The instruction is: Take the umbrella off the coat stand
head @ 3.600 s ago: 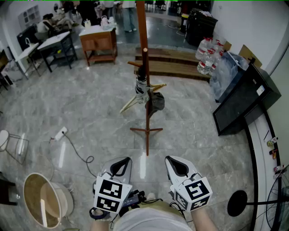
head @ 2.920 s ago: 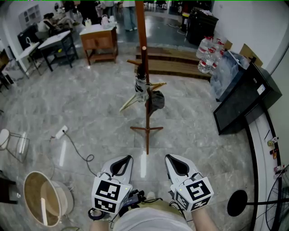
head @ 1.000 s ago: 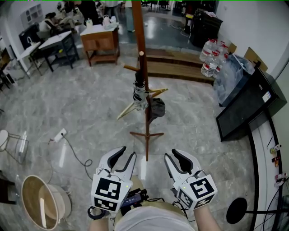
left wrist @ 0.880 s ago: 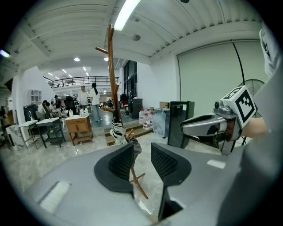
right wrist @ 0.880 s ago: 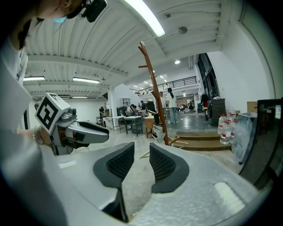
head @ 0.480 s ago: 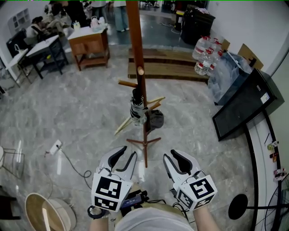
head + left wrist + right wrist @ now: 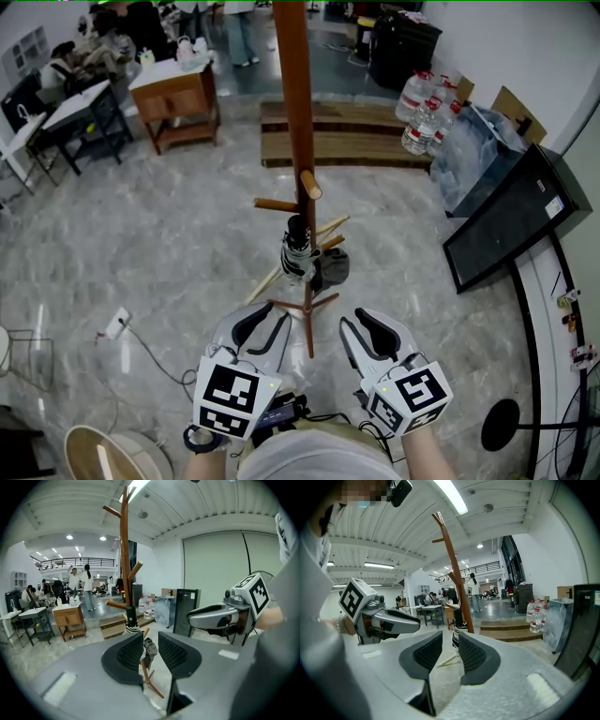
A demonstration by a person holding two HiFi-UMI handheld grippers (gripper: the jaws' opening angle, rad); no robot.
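A tall wooden coat stand (image 7: 292,112) rises from the marble floor just ahead of me. A folded black-and-white striped umbrella (image 7: 296,249) hangs upright against its pole below a peg, and a dark grey cloth item (image 7: 334,266) hangs beside it. My left gripper (image 7: 259,330) is short of the stand's feet, its jaws closing with nothing between them. My right gripper (image 7: 371,335) is open and empty at the same distance. In the left gripper view the umbrella (image 7: 131,623) shows above the left gripper (image 7: 150,652). In the right gripper view the umbrella (image 7: 457,626) shows beyond the right gripper (image 7: 450,652).
Low wooden steps (image 7: 356,141) lie behind the stand, with water bottles (image 7: 422,117) at their right end. A black cabinet (image 7: 511,211) lines the right wall. A wooden table (image 7: 173,94) and people are far left. A power strip (image 7: 117,323) and a basket (image 7: 112,455) sit on the floor at the left.
I have walked forward with both grippers held out. The coat stand and umbrella have come closer and now sit just beyond the jaw tips.
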